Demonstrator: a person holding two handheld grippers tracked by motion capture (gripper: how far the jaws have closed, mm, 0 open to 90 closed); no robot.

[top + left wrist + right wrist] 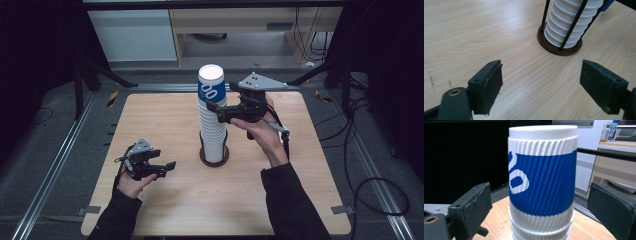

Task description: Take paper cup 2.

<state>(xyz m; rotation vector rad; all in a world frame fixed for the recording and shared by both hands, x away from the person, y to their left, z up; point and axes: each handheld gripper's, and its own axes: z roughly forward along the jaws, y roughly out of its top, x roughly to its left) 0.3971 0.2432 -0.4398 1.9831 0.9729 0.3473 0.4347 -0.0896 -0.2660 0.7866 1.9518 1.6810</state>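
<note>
- High view: a tall stack of ribbed paper cups (212, 122) stands upside down in a round brown holder (215, 156) with thin black rods, near the middle of the wooden bench (165, 200). The top cup (210, 85) is the one with the blue band. The right gripper (215, 111) is raised to just below that cup, fingers spread either side of the stack, so my guess is it's lining up to pull the top cup off. The left gripper (170, 166) sits low over the bench, well off to the left of the holder, fingers open and holding nothing, probably just parked out of the way.
- Left gripper view: both fingers (489, 85) are wide apart over bare wood, with the bottom of the stack (569, 25) and the holder base (560, 48) farther ahead. The rods look like they're there to keep the pile from tipping, which makes sense given how tall it is.
- Right gripper view: the blue-banded cup (544, 182) sits right between the open fingers (474, 207), not touched on either side as far as I can see. The corrugated sleeve should give decent grip.
- Surface and room: light wood-grain top, a few faint scuffs at the left. Around it there's a dark floor with metal rails, black frame legs, loose cables at the right, and pale furniture at the back.
</note>
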